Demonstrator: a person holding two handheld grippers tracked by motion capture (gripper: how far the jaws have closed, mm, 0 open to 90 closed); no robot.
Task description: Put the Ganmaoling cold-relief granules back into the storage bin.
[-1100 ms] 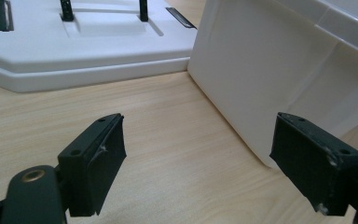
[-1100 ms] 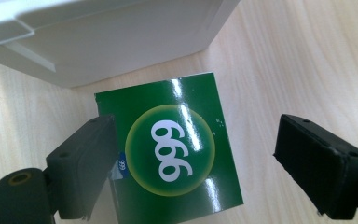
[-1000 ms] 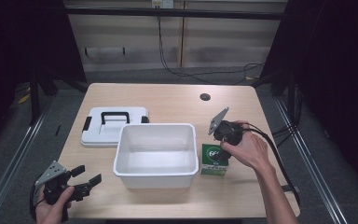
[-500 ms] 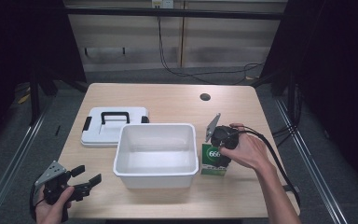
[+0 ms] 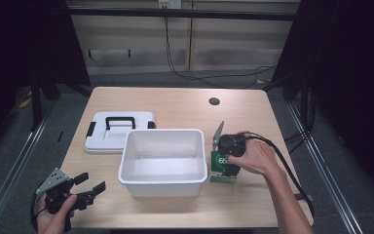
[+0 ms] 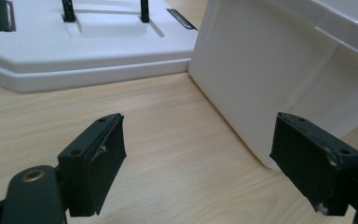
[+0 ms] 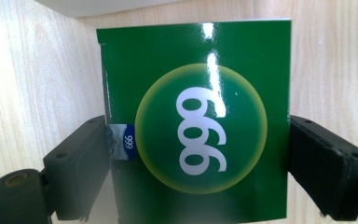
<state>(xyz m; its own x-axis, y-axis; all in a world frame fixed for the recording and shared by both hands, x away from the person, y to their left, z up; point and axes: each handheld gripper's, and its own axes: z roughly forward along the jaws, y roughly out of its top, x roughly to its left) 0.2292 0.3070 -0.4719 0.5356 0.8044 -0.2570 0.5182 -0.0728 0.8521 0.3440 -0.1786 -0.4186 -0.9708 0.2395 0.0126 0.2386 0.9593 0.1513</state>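
Colours: my right gripper (image 7: 196, 177), black, with matt black jaws, flanks a glossy green box (image 7: 196, 116) bearing a yellow-rimmed green disc, white "999" numerals and a small blue label. My left gripper (image 6: 214, 172) is likewise black, with a brass-coloured rivet. The tub (image 5: 163, 158) and lid (image 5: 119, 131) are white, the lid's handle and clips black. The table (image 5: 175, 105) is pale wood grain.

a pale wooden table (image 5: 175, 105) carried a round dark hole (image 5: 214, 101) near its far edge. black cables (image 5: 190, 73) trailed over the grey floor (image 5: 126, 80) beyond it, before wooden wall panels (image 5: 136, 44).
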